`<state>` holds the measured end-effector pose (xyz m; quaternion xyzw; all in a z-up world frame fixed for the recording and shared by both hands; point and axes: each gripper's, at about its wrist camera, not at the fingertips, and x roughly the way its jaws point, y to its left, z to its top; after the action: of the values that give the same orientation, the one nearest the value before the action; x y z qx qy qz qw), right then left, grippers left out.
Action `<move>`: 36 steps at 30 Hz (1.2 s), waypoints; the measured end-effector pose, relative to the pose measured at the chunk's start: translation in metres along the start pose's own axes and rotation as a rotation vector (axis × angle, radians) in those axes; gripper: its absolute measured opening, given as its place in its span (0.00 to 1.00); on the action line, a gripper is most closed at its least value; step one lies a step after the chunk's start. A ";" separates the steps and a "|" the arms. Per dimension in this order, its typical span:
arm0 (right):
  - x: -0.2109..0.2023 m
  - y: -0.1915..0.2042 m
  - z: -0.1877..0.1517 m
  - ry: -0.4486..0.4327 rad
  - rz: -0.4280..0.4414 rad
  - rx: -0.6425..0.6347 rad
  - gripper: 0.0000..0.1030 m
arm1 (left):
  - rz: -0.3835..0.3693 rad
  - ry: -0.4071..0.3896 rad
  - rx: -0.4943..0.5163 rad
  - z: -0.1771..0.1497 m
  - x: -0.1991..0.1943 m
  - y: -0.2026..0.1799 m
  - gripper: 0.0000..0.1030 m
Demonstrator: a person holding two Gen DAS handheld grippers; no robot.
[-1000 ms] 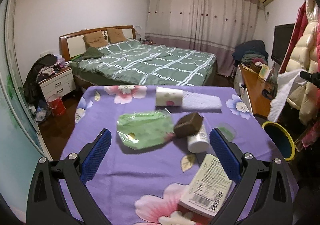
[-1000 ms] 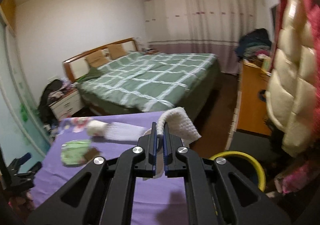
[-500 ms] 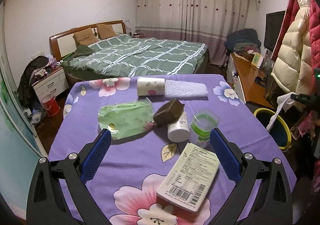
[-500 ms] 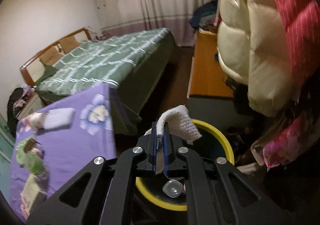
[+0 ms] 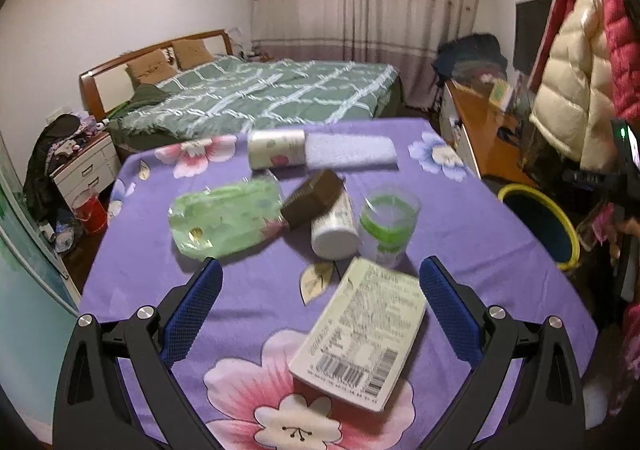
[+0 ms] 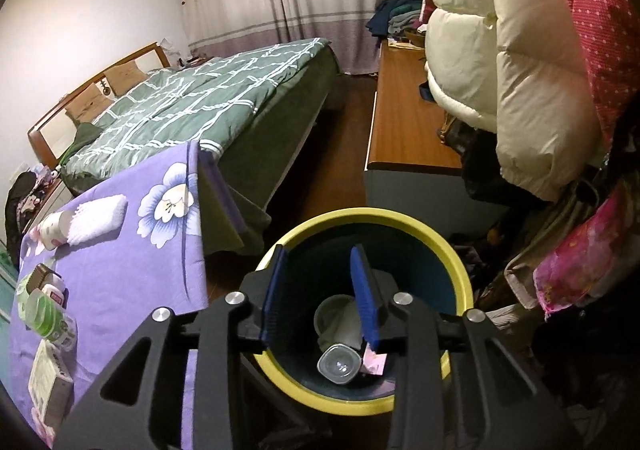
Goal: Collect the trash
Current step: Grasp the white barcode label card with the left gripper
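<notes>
Hanging above the yellow-rimmed bin (image 6: 460, 262), the right gripper (image 6: 320, 294) has its blue pads (image 6: 364, 290) parting, and nothing is between them. Down inside the bin lie a pale crumpled cloth (image 6: 340, 324), a clear plastic tub (image 6: 338, 364) and a bit of pink wrapper (image 6: 374, 362). The bin stands on the dark wood floor, just off the corner of the table, whose purple flowered cloth (image 6: 120, 270) hangs over the edge beside it. A long wooden cabinet (image 6: 404, 122) runs behind the bin, and puffy cream and red coats (image 6: 500, 70) hang over its near end.

The left gripper (image 5: 320, 314) hovers over the table with its two fingers (image 5: 192, 310) spread wide and nothing gripped. Between them, on the cloth, lies a flat pale box (image 5: 360, 334) with a barcode on its near end. Further off stand a clear cup with a green band (image 5: 388, 226) and, touching its left side, a white bottle (image 5: 334, 226) lying down with its base toward the camera. A brown box (image 5: 314, 198) leans on that bottle, and a green plastic packet (image 5: 224, 218) lies just left of it. At the far edge, a roll of tissue (image 5: 276, 148) sits against a white foam pad (image 5: 350, 150). The bin shows in this view too, on the floor to the right of the table. A bed with a green checked cover (image 5: 260, 98) fills the room behind.
</notes>
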<state>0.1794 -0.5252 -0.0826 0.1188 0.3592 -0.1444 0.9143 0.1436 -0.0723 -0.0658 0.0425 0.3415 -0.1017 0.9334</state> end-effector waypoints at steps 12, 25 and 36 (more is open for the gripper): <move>0.001 0.025 -0.004 0.014 0.038 -0.031 0.32 | -0.101 0.145 0.034 -0.033 0.042 -0.008 0.94; 0.005 0.024 -0.008 0.030 0.045 -0.025 0.32 | -0.204 0.221 0.116 -0.037 0.069 -0.016 0.94; 0.008 0.029 -0.010 0.036 0.059 -0.030 0.32 | -0.212 0.296 0.124 -0.041 0.092 -0.017 0.94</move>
<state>0.1885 -0.4964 -0.0922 0.1183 0.3740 -0.1097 0.9133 0.1832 -0.0973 -0.1567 0.0781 0.4708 -0.2130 0.8526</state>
